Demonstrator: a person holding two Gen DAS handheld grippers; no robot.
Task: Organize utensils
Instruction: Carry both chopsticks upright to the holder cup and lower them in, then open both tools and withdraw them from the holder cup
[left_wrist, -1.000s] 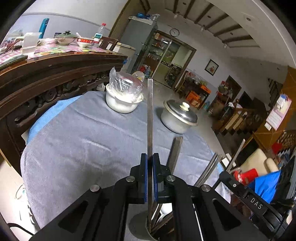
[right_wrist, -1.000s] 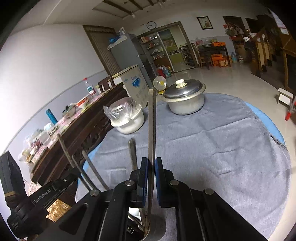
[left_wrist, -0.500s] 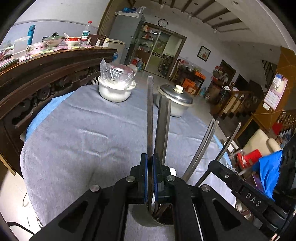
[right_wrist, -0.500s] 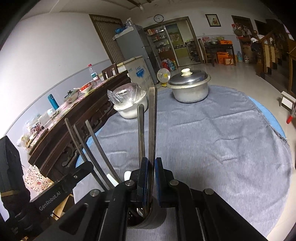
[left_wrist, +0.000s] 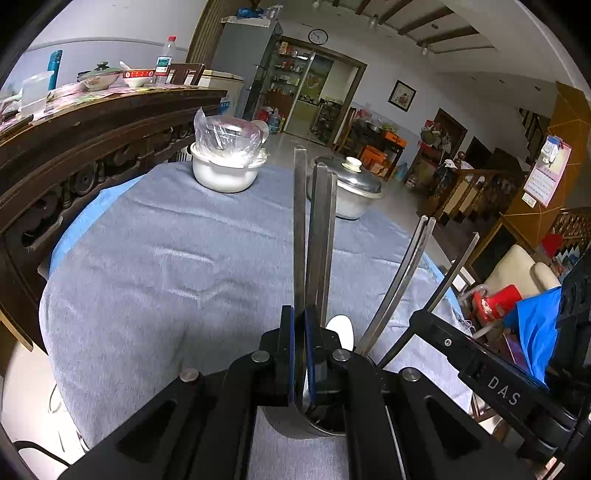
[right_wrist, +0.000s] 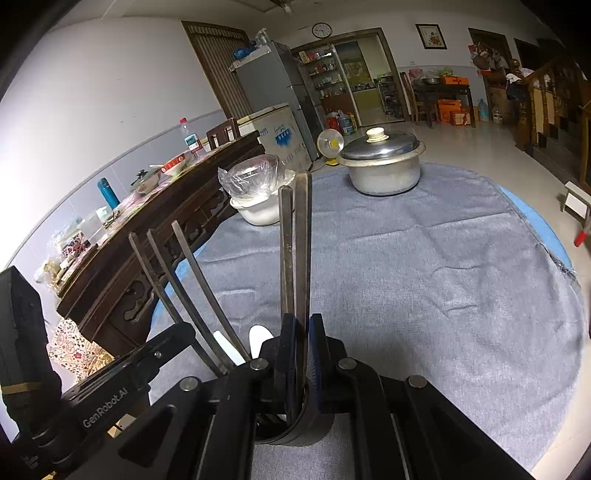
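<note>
Right now both tongs are clamped on flat metal utensils: the left tongs (left_wrist: 300, 354) grip one utensil (left_wrist: 300, 229), the right tongs (right_wrist: 298, 354) another (right_wrist: 303, 243). Each handle stands upright, lower end over the metal cup (left_wrist: 295, 424) directly beneath. Cup interior and utensil heads are hidden.

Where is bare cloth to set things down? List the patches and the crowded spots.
Free: the wide grey cloth between the holder and the two pots, and right of the metal pot. Crowded: the holder, full of utensils, both grippers over it; the far edge by the white pot.
</note>
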